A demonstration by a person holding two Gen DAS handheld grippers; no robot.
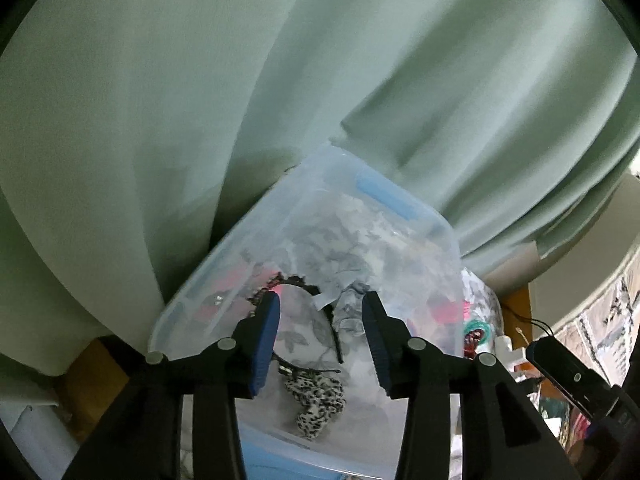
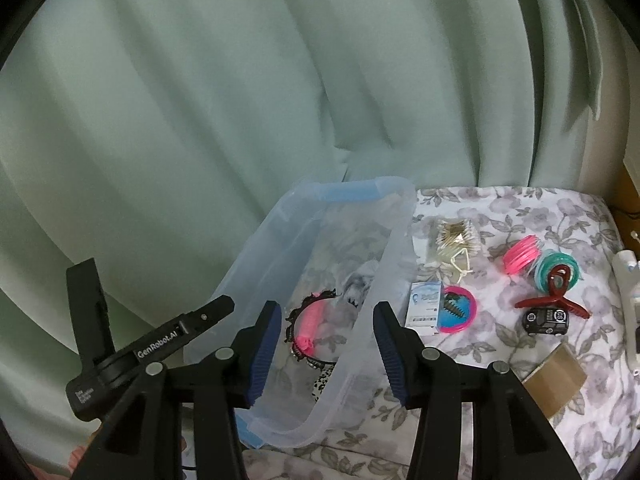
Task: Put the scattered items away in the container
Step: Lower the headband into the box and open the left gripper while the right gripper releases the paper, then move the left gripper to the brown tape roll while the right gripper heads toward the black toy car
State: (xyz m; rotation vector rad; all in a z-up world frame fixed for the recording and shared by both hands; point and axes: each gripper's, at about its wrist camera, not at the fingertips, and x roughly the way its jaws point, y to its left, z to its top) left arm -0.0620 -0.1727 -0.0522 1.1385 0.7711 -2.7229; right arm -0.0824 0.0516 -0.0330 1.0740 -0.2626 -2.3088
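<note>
A clear plastic bin (image 1: 400,224) (image 2: 394,248) with blue handles stands on a floral bedsheet (image 2: 500,352). Inside lie a black lace headband (image 1: 296,284) (image 2: 304,304), a leopard-print scrunchie (image 1: 316,400) and a pink item (image 2: 310,320). My left gripper (image 1: 320,320) is open and empty over the bin. My right gripper (image 2: 326,332) is open and empty above the bin's right wall. Right of the bin lie cotton swabs (image 2: 456,236), a small white box (image 2: 426,304), a pink round case (image 2: 456,308), pink (image 2: 520,258) and teal (image 2: 558,274) coils, a red hair claw (image 2: 554,300) and a black toy car (image 2: 546,318).
A pale green curtain (image 2: 280,100) hangs behind the bed. A brown cardboard piece (image 2: 556,380) lies at the right front. A white object (image 2: 628,280) lies at the sheet's right edge. The left gripper's body (image 2: 140,348) shows at the left in the right wrist view.
</note>
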